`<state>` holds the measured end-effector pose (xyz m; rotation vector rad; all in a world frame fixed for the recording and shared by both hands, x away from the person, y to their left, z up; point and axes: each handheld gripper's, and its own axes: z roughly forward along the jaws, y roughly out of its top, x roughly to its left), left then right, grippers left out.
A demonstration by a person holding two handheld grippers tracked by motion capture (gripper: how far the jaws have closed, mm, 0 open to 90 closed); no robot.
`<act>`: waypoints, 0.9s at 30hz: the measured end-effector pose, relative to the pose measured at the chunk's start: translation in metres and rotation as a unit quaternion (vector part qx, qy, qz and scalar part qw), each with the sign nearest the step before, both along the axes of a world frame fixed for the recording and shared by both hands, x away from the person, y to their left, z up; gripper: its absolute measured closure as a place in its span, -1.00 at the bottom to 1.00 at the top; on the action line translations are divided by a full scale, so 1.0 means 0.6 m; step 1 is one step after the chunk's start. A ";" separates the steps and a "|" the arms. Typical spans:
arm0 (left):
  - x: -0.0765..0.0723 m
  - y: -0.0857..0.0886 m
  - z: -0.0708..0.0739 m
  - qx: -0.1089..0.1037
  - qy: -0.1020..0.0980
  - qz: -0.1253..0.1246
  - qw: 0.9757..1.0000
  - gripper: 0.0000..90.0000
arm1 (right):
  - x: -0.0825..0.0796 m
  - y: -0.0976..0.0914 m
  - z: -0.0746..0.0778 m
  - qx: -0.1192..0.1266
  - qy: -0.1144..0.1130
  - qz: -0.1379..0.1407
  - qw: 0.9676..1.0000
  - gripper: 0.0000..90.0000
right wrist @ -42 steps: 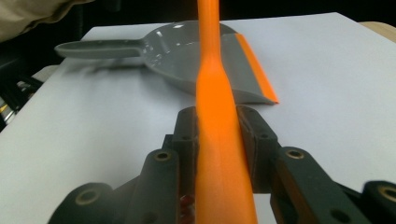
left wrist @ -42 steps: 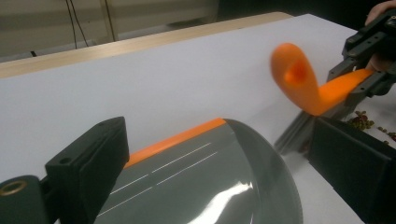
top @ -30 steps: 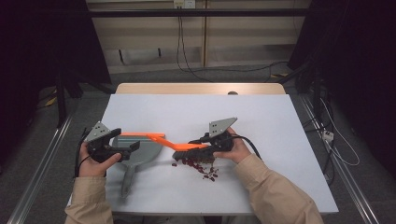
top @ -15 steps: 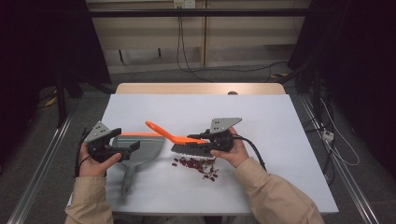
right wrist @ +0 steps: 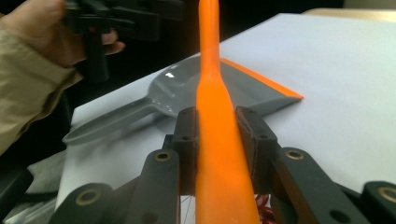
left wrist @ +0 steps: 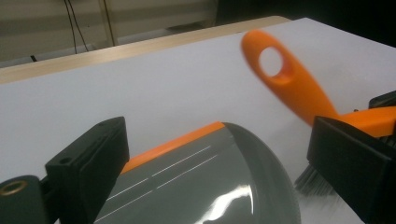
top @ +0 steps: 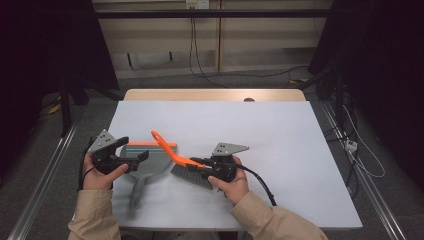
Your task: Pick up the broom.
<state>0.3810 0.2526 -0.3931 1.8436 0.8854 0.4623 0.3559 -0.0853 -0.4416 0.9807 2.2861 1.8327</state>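
Observation:
A grey dustpan (top: pixel 150 165) (left wrist: pixel 210 177) (right wrist: pixel 187 93) with an orange lip lies flat on the white table, its handle pointing toward the near edge. My left gripper (top: pixel 134 150) (left wrist: pixel 219 140) hovers just over the pan, jaws wide open and empty. My right gripper (top: pixel 197 163) (right wrist: pixel 217 126) is shut on the orange handle of a brush (top: pixel 172 152) (left wrist: pixel 289 84) (right wrist: pixel 210 70). The brush's grey bristles (top: pixel 187 175) rest on the table beside the pan's right side, and the handle end with its hole points up and left over the pan. A few red scraps (right wrist: pixel 264 203) peek out under the right gripper.
The white table top (top: pixel 250 125) reaches far back and right, with a wooden strip (top: pixel 215 95) along its far edge. Metal rails and cables run on the floor on both sides. A black cable (top: pixel 260 182) trails from the right gripper.
The right gripper has swept the brush leftward up to the dustpan, and the handle has swung to point up-left. The red scraps seen on the table before are now covered. The left gripper stayed put.

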 end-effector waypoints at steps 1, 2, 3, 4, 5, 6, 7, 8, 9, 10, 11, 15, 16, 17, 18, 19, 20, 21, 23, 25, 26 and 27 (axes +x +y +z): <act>0.000 -0.001 0.000 -0.003 0.001 0.001 1.000 -0.88 | -0.001 0.004 -0.002 -0.002 0.000 -0.008 1.000 0.59; 0.000 -0.001 -0.001 -0.002 0.001 0.001 1.000 -0.88 | -0.002 0.008 -0.003 -0.006 -0.001 -0.015 1.000 0.59; 0.000 -0.002 -0.001 -0.001 0.002 0.001 1.000 -0.88 | 0.000 0.011 -0.005 -0.006 -0.001 -0.013 1.000 0.59; 0.000 -0.002 -0.001 0.000 0.002 0.000 1.000 -0.88 | -0.001 0.014 -0.007 -0.013 -0.001 -0.017 1.000 0.59; 0.000 -0.002 -0.001 0.000 0.002 -0.001 1.000 -0.88 | -0.002 0.017 -0.008 -0.031 -0.006 -0.018 0.999 0.59; 0.000 -0.003 -0.001 -0.001 0.002 0.000 1.000 -0.88 | -0.003 0.017 -0.007 -0.040 -0.015 -0.013 0.999 0.59; 0.000 -0.003 -0.001 -0.002 0.001 0.000 1.000 -0.88 | -0.004 0.015 -0.004 -0.050 -0.017 -0.011 0.999 0.59; 0.000 -0.003 -0.001 -0.001 0.002 0.000 1.000 -0.88 | -0.004 0.013 -0.001 -0.057 -0.013 -0.008 0.998 0.58; 0.001 -0.003 -0.001 0.001 0.001 -0.001 1.000 -0.88 | -0.003 0.011 0.003 -0.066 -0.011 0.001 0.998 0.58; 0.001 -0.003 -0.002 0.002 0.001 -0.001 1.000 -0.88 | -0.002 0.010 0.007 -0.080 -0.007 0.007 0.997 0.58; 0.001 -0.003 -0.002 0.003 0.001 -0.003 1.000 -0.88 | -0.001 0.009 0.010 -0.094 -0.007 0.008 0.996 0.58; 0.000 -0.003 0.000 0.004 -0.001 -0.003 1.000 -0.88 | 0.006 0.012 0.023 -0.134 0.001 0.034 0.990 0.58; 0.000 -0.003 0.000 0.003 -0.001 -0.002 1.000 -0.88 | 0.007 0.014 0.027 -0.146 0.003 0.032 0.989 0.58; 0.000 -0.003 0.000 0.003 -0.001 -0.002 1.000 -0.88 | 0.007 0.016 0.029 -0.154 0.005 0.032 0.988 0.58; 0.000 -0.003 0.000 0.003 -0.001 -0.002 1.000 -0.88 | 0.008 0.018 0.030 -0.157 0.012 0.031 0.987 0.59; 0.000 -0.003 0.000 0.003 -0.001 -0.002 1.000 -0.88 | 0.008 0.019 0.031 -0.158 0.019 0.028 0.987 0.59; 0.000 -0.003 0.000 0.003 -0.001 -0.002 1.000 -0.88 | 0.008 0.019 0.032 -0.158 0.028 0.019 0.987 0.59; 0.000 -0.003 0.000 0.003 -0.001 -0.002 1.000 -0.88 | 0.009 0.019 0.031 -0.149 0.037 0.012 0.988 0.59; -0.001 -0.004 0.001 0.002 -0.002 -0.002 1.000 -0.88 | 0.010 0.016 0.027 -0.131 0.046 0.001 0.990 0.59; -0.001 -0.003 0.002 0.001 -0.003 -0.001 1.000 -0.88 | 0.009 0.014 0.025 -0.114 0.051 -0.012 0.992 0.60; -0.001 -0.003 0.003 0.000 -0.004 0.000 1.000 -0.88 | 0.009 0.014 0.025 -0.107 0.048 -0.020 0.993 0.60; -0.001 -0.003 0.003 0.001 -0.004 -0.002 1.000 -0.88 | 0.009 0.014 0.025 -0.099 0.047 -0.027 0.994 0.60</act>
